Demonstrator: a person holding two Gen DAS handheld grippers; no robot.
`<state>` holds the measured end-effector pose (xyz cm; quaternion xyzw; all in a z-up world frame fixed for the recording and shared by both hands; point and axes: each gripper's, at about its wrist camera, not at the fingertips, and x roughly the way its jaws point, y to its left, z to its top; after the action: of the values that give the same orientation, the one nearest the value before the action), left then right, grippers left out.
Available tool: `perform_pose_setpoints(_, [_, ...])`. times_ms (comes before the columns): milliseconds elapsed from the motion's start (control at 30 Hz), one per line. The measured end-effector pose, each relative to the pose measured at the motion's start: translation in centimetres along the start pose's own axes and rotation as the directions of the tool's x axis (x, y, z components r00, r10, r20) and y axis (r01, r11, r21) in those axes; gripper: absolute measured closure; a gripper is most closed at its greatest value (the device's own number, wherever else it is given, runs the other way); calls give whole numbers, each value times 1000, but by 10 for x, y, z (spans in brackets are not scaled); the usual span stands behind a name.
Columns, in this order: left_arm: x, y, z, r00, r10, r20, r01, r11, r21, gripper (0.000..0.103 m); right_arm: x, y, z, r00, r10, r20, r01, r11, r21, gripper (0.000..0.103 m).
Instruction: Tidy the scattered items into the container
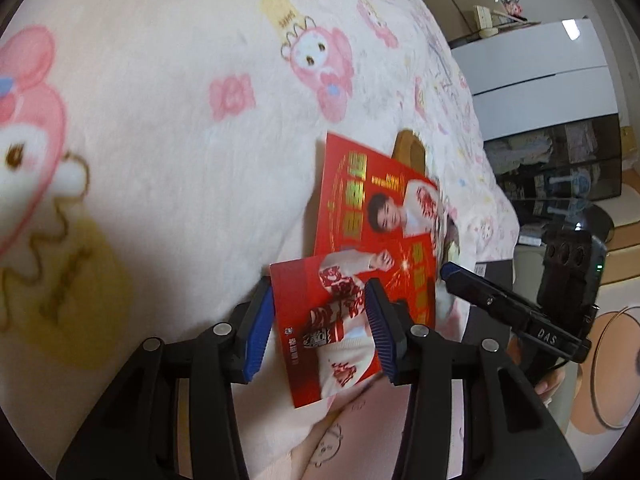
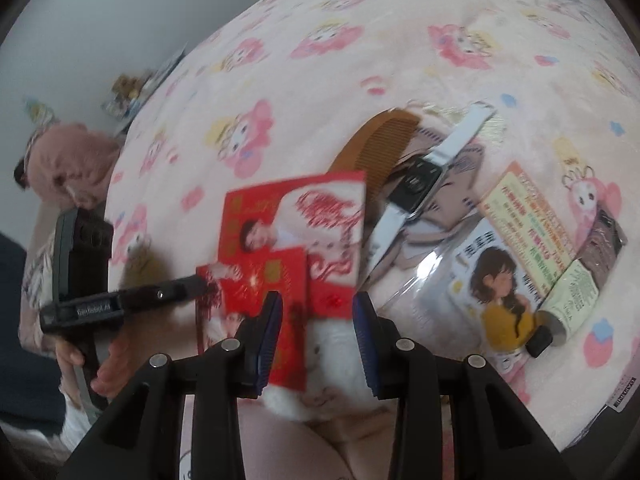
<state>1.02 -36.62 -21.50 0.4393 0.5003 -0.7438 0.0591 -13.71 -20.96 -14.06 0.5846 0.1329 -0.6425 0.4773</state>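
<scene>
While two red cards lie overlapped on a pink cartoon-print blanket (image 1: 168, 128), the left gripper (image 1: 320, 324) sits at the bottom centre of its view with its blue-padded jaws spread to either side of the smaller red card (image 1: 320, 320); whether the pads touch the card cannot be told. Above it lies the larger red card (image 1: 368, 200), and a wooden comb (image 1: 408, 148) peeks out behind that card's upper edge. At the right of the frame, the right gripper (image 1: 450, 270) reaches in, one dark finger at the cards' right edge.

From the right wrist view, the right gripper (image 2: 316, 328) hangs spread at bottom centre over the lower edge of the cards. A smartwatch (image 2: 420, 184) with a white strap lies just right of the comb, resting on a beige pouch (image 2: 448, 200). Further right sit a clear-wrapped packet showing a girl (image 2: 504, 276) and a pale cream tube (image 2: 568, 300) with a black cap. No container can be made out.
</scene>
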Motion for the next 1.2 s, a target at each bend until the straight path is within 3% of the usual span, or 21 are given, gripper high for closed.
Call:
perform_pose_setpoints(100, [1, -7, 0, 1000, -5, -4, 5, 1000, 0, 57, 8, 15, -5, 998, -21, -53, 19, 999, -46, 70])
perform_pose_setpoints(200, [-4, -19, 10, 999, 19, 45, -20, 1000, 22, 56, 11, 23, -3, 999, -24, -41, 22, 999, -50, 69])
perform_pose_setpoints(400, [1, -35, 41, 995, -23, 99, 17, 998, 54, 56, -12, 14, 19, 993, -47, 105, 44, 998, 33, 69])
perform_pose_setpoints(467, [5, -33, 50, 992, 26, 120, -32, 998, 45, 55, -16, 2, 27, 988, -37, 147, 24, 996, 88, 69])
perform_pose_setpoints(533, [6, -27, 56, 988, 87, 126, -91, 996, 25, 55, -9, -15, 31, 991, -28, 133, 8, 988, 152, 69])
perform_pose_setpoints(700, [5, -12, 49, 994, 58, 92, -59, 998, 7, 51, 16, -21, 24, 998, -13, 59, 3, 987, 158, 69])
perform_pose_setpoints(933, [11, -17, 38, 996, 49, 69, -52, 998, 35, 53, 30, -11, 18, 999, 11, 40, -16, 990, 137, 71])
perform_pose_setpoints(1067, [-14, -47, 34, 995, -21, 96, 10, 993, 115, 55, 2, -2, 7, 995, -29, 91, 18, 993, 118, 74])
perform_pose_setpoints(1200, [-34, -98, 19, 990, -119, 79, 99, 970, 220, 55, -60, -2, -21, 977, -46, 206, 14, 988, 156, 74])
